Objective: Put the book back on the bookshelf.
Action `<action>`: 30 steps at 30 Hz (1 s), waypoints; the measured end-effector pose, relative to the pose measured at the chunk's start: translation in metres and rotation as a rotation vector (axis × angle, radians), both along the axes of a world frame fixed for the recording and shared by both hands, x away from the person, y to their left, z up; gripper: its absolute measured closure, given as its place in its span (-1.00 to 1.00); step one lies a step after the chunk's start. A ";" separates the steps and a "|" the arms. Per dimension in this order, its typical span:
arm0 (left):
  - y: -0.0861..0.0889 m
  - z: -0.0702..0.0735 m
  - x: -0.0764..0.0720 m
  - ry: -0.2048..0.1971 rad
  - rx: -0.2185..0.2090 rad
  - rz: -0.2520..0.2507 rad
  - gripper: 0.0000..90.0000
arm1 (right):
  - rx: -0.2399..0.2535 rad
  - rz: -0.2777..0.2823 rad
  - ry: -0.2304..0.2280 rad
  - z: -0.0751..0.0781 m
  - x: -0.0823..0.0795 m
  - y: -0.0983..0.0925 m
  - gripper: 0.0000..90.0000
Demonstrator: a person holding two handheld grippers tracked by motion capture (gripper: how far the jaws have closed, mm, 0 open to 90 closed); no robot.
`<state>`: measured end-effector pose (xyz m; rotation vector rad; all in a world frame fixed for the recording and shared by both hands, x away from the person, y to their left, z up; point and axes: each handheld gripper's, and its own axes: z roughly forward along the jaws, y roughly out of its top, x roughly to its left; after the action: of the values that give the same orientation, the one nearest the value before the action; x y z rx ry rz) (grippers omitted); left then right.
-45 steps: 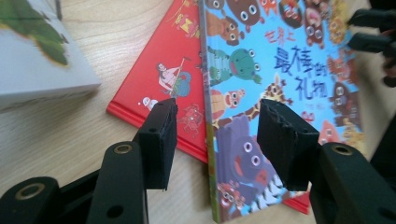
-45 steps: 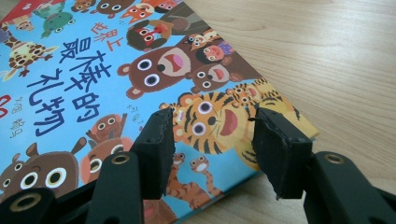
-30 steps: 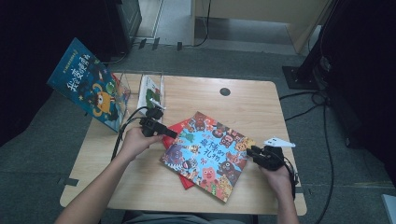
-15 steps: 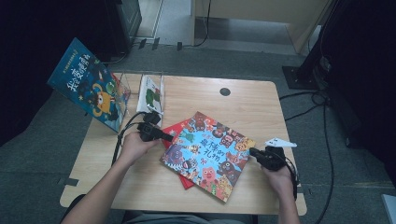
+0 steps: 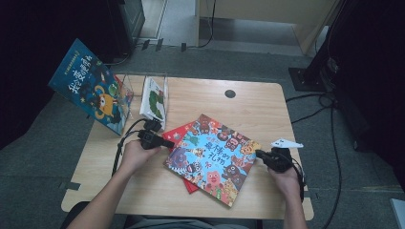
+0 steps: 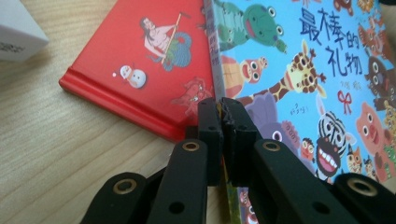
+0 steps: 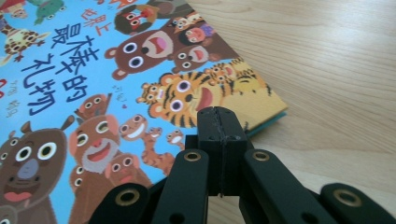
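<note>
Hands in the high view bring the left gripper [image 5: 168, 143] and right gripper [image 5: 260, 154] to opposite edges of the blue picture book [image 5: 212, 159], which lies mid-table atop a red book [image 5: 179, 131]. Left gripper view: jaws pinching the blue book's left edge. Right gripper view: jaws pressed together at its right edge, whether gripping I cannot tell.

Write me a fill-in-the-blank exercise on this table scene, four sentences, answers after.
1. The blue animal book lies on top of a ____ book.
2. The left gripper is shut on the blue book's ____ edge.
3. The right gripper has its fingers ____.
4. Everything rests on a ____ table.

Missing words: red; spine; shut; wooden
</note>
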<state>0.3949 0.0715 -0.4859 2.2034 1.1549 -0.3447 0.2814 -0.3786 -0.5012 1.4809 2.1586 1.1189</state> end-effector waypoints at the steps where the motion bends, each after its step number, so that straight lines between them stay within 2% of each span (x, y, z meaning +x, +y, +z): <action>1: 0.000 -0.001 0.000 0.003 0.001 0.000 0.95 | 0.001 -0.003 0.001 0.000 0.000 -0.002 1.00; 4: -0.002 -0.003 0.001 0.012 0.003 -0.006 0.95 | -0.033 -0.003 0.037 -0.004 -0.001 -0.004 1.00; 6: -0.003 -0.004 0.001 0.013 0.004 -0.011 0.95 | -0.018 -0.005 0.048 -0.005 -0.001 -0.006 1.00; 8: -0.004 -0.005 0.001 0.007 0.013 -0.013 0.96 | -0.017 0.001 0.050 -0.006 -0.001 -0.006 1.00; 13: -0.002 -0.006 0.001 0.025 -0.004 -0.010 0.97 | -0.005 -0.006 0.048 -0.006 0.001 -0.006 1.00; 23: 0.002 -0.007 -0.010 0.022 -0.006 -0.010 0.97 | 0.004 -0.006 0.041 -0.007 0.015 0.000 1.00; 28: 0.002 -0.006 -0.018 0.009 0.018 -0.006 0.96 | 0.006 -0.007 0.033 -0.007 0.025 0.007 1.00; 30: 0.003 -0.006 -0.021 0.001 0.025 -0.004 0.96 | 0.017 -0.015 0.044 -0.007 0.029 0.009 1.00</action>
<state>0.3741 0.0743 -0.4916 2.2277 1.1615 -0.3347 0.3100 -0.3693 -0.5082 1.5400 2.1685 1.1122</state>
